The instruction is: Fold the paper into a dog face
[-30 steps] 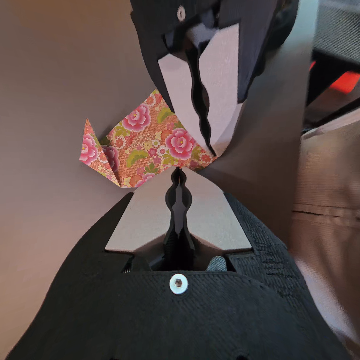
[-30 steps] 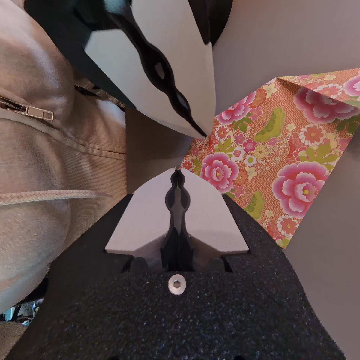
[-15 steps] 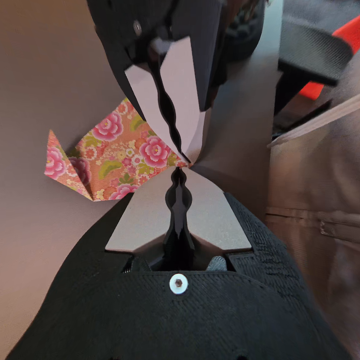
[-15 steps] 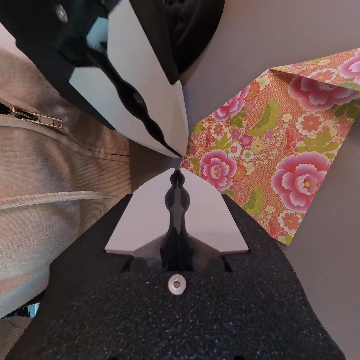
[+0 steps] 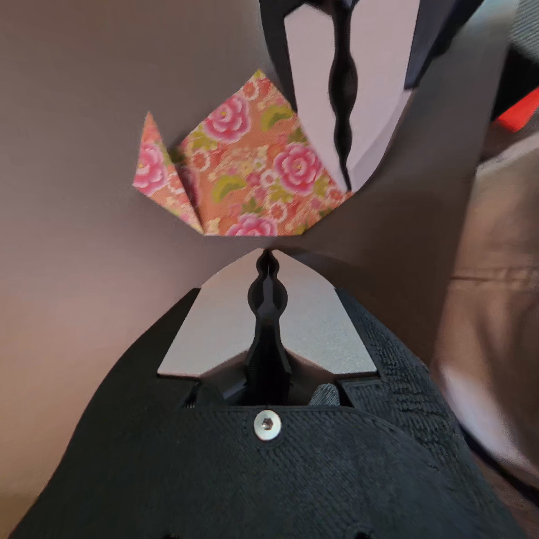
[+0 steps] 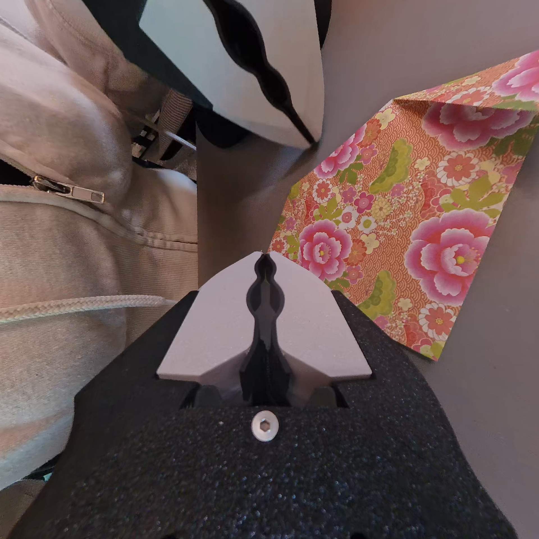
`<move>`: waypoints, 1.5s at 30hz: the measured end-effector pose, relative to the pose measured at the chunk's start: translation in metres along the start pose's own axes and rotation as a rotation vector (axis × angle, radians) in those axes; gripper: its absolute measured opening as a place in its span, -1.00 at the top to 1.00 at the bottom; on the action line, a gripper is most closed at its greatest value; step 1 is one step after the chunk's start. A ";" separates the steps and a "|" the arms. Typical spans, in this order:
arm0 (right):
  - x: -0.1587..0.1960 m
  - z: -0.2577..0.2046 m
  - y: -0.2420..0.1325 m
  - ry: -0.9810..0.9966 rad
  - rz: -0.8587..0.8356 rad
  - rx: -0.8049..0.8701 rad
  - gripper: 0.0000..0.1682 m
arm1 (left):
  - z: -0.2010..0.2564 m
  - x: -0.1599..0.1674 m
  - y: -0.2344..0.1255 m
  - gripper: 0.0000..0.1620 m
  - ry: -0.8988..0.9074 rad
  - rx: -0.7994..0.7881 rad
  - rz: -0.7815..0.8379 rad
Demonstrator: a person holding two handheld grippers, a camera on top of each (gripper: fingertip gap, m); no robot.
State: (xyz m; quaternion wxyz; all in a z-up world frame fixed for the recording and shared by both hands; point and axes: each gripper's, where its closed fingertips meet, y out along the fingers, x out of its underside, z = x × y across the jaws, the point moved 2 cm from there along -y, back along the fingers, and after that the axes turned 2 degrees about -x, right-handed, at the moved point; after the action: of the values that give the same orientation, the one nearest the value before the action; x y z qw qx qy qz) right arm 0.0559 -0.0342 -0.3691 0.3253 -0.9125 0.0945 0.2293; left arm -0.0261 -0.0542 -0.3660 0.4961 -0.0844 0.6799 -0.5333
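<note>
1. My left gripper [image 5: 267,253] has its fingers pressed fully together, and I see nothing between them. It sits just in front of the near edge of the paper [image 5: 248,180], apart from it.
2. My right gripper [image 6: 264,254] also has its fingers closed tight and holds nothing. In the left wrist view its tip [image 5: 347,186] comes down at the right corner of the paper; I cannot tell for sure if it touches the corner or only stands just beside it.
3. The paper, with pink flowers on orange, lies on the grey worktop [image 5: 73,102], already folded. One side flap [image 5: 151,163] stands up a little from the surface; the other corner near my right gripper lies flat.
4. I judge that both grippers are closed to serve as pointed tools: a closed tip can press a crease or push a corner better than open fingers. The second ear seems not yet folded, so the right corner is probably the next place to work.
5. There are no containers in view. At the edge I see only the beige jacket [image 6: 73,233] of the person.
</note>
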 end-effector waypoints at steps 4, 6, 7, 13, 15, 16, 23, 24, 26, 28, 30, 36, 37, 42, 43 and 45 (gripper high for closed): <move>0.000 0.000 0.000 -0.003 -0.005 0.003 0.99 | 0.029 -0.025 -0.001 1.00 0.049 0.123 0.141; 0.000 0.000 0.000 -0.003 -0.004 0.009 0.99 | 0.039 -0.031 0.009 1.00 0.105 0.123 0.126; 0.000 0.000 0.000 -0.004 -0.003 0.012 0.99 | 0.041 -0.028 0.015 1.00 0.119 0.119 0.090; 0.000 0.000 0.000 -0.005 0.004 0.014 0.99 | 0.032 -0.021 0.020 0.99 0.084 0.085 0.009; 0.000 0.000 0.000 -0.008 0.004 0.016 0.99 | 0.027 -0.018 0.017 0.99 0.085 0.064 0.005; 0.000 0.000 0.000 -0.010 0.005 0.017 0.99 | 0.021 -0.015 0.014 0.98 0.079 0.043 0.007; -0.002 -0.001 0.001 -0.028 -0.034 0.050 0.99 | 0.024 -0.022 0.002 1.00 0.207 0.033 0.147; -0.002 -0.001 0.001 -0.031 -0.049 0.058 0.99 | 0.025 -0.022 0.007 1.00 0.227 0.026 0.126; -0.002 -0.002 0.001 -0.036 -0.084 0.071 1.00 | 0.023 -0.016 0.016 1.00 0.199 0.042 0.058; 0.000 -0.004 0.000 -0.060 -0.134 0.069 1.00 | 0.021 -0.014 0.015 1.00 0.161 0.067 0.046; -0.013 -0.009 -0.001 -0.064 -0.094 0.034 1.00 | 0.021 -0.014 0.015 1.00 0.148 0.083 0.049; -0.027 0.002 0.018 -0.074 -0.149 0.017 1.00 | 0.020 -0.013 0.014 0.99 0.145 0.088 0.061; -0.027 0.001 0.019 -0.056 -0.151 0.002 1.00 | 0.020 -0.013 0.014 0.99 0.146 0.087 0.063; -0.013 -0.001 0.010 0.103 -0.104 -0.050 1.00 | 0.020 -0.013 0.014 0.99 0.136 0.099 0.071; -0.007 -0.003 0.007 0.128 -0.099 -0.058 1.00 | 0.020 -0.013 0.014 0.99 0.132 0.104 0.071; 0.005 -0.007 0.003 0.167 -0.103 -0.060 1.00 | 0.020 -0.013 0.014 0.98 0.128 0.108 0.071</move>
State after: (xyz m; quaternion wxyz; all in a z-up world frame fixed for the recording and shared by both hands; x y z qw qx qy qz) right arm 0.0617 -0.0410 -0.3679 0.3004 -0.9414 0.0671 0.1381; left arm 0.0010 -0.0532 -0.3685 0.4740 0.0008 0.6831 -0.5557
